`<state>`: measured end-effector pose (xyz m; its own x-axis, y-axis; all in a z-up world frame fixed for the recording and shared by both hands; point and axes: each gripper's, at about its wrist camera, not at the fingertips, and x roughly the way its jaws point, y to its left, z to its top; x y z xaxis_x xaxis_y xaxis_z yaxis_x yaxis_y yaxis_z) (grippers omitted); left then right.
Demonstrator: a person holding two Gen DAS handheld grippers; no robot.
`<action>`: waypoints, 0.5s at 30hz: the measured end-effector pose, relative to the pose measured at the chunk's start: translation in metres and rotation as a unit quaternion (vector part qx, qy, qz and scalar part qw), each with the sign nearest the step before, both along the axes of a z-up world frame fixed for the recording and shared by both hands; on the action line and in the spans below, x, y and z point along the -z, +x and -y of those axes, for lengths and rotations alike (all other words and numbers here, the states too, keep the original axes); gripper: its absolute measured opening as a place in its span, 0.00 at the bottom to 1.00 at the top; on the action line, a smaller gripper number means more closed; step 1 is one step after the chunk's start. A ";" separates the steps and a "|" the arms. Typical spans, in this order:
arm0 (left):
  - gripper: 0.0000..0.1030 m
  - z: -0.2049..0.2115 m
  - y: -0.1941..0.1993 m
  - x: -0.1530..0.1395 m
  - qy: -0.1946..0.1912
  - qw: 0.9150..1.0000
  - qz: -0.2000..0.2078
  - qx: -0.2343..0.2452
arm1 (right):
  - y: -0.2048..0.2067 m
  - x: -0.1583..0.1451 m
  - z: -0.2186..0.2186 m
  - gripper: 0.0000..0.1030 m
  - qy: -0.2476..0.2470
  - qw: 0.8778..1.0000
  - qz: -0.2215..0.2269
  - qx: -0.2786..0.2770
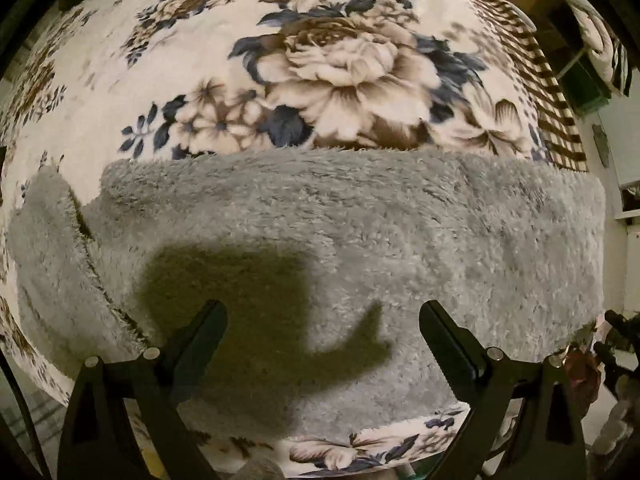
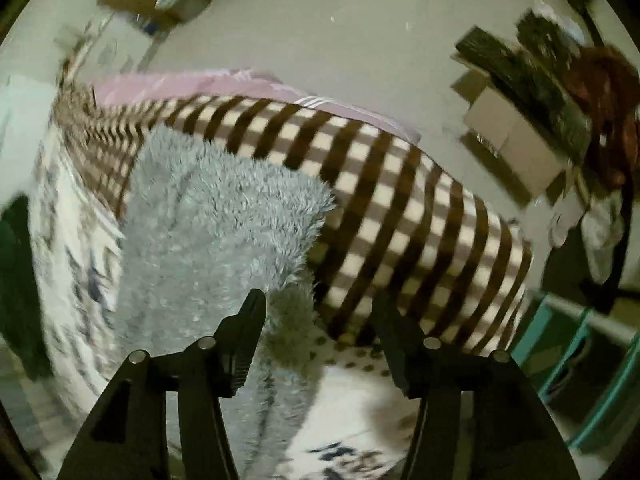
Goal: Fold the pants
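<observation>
Just ahead of the left gripper (image 1: 322,320), whose fingers stand wide apart and empty, the grey fleece pants (image 1: 320,240) lie across the floral blanket (image 1: 340,60). The right gripper (image 2: 318,312), also spread, hovers beside their end; pinching one fluffy layer could drag the fold crooked.
</observation>
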<state>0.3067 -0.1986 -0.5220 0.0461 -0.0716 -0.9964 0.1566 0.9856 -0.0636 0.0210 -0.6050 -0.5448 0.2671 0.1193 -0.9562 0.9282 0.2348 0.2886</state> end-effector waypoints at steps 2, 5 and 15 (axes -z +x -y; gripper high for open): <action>0.95 -0.014 0.002 -0.004 0.005 1.000 0.002 -0.014 | 0.016 -0.001 -0.022 0.56 0.006 0.999 -0.014 -0.045; 0.95 -0.045 0.006 -0.011 0.023 0.999 0.005 -0.039 | 0.066 -0.002 -0.081 0.59 -0.005 0.986 -0.048 -0.163; 0.95 -0.236 0.088 0.001 0.128 0.977 0.014 -0.171 | 0.204 0.029 -0.292 0.69 -0.010 0.932 -0.075 -0.355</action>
